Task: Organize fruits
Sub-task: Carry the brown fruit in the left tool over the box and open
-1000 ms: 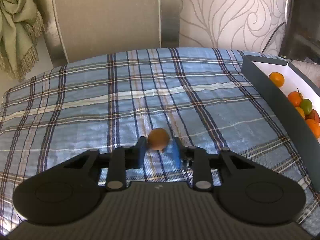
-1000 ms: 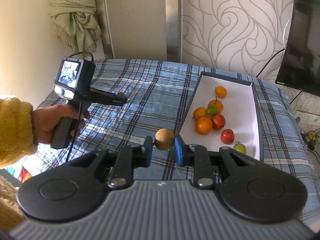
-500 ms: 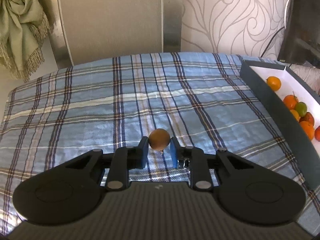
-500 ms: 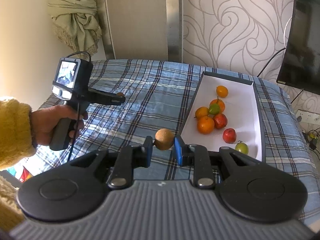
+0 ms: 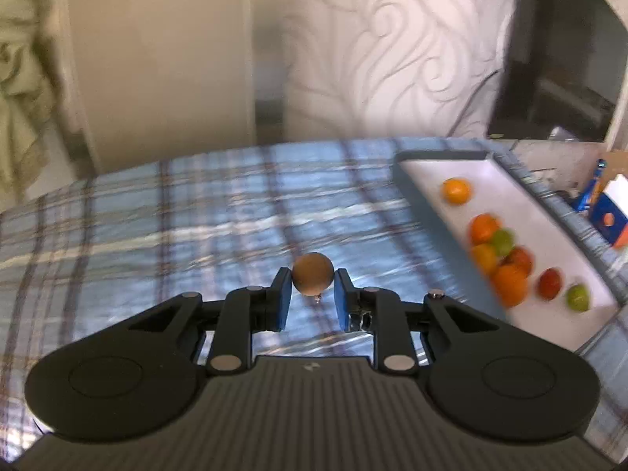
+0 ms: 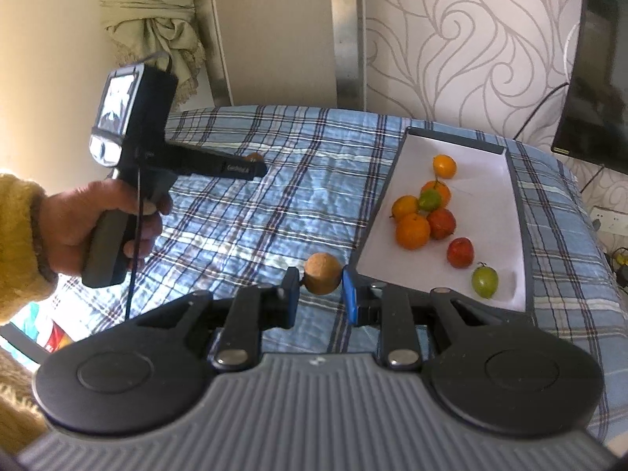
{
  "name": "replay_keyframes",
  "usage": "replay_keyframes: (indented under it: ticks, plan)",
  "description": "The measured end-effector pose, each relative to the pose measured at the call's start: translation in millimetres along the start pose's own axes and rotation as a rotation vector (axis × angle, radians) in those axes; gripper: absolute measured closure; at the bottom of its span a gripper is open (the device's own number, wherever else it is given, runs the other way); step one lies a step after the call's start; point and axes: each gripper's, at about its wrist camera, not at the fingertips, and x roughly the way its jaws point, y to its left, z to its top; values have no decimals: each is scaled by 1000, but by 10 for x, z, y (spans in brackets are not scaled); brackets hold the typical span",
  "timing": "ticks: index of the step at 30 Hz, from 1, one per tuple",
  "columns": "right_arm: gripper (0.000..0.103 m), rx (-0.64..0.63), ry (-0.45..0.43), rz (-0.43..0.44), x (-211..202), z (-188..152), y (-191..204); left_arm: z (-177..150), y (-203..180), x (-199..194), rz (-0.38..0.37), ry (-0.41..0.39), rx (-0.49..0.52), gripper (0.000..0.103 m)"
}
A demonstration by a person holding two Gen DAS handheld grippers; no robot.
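Notably, no legible writing is showing while the left gripper (image 5: 313,288) and right gripper (image 6: 320,292), both angling downward mid-frame, are each clenching a brown fruit (image 5: 313,278) over the plaid bedcover (image 6: 274,212).

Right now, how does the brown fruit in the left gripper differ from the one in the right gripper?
The left gripper's brown fruit looks darker and smoother; the right gripper's brown fruit looks paler and rougher. The left one is held above open plaid bedspread; the right one sits just before the tray's near corner. Both are round, each clamped between blue pads.
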Motion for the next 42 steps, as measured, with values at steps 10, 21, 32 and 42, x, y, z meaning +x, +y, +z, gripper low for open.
replay_keyframes:
  ticks: [10, 21, 32, 42]
  plan:
    - [77, 71, -20, -80, -311, -183, -242, 436, -820, 123, -126, -35, 75, 76]
    - [77, 95, -44, -138, -576, -307, -394, 637, -1542, 480, -154, -24, 167, 76]
    - [77, 132, -57, -177, -707, -393, -528, 612, -1657, 661, -115, -16, 202, 57]
    - [77, 113, -66, -138, -612, -300, -561, 534, -1432, 206, -121, -55, 175, 57]
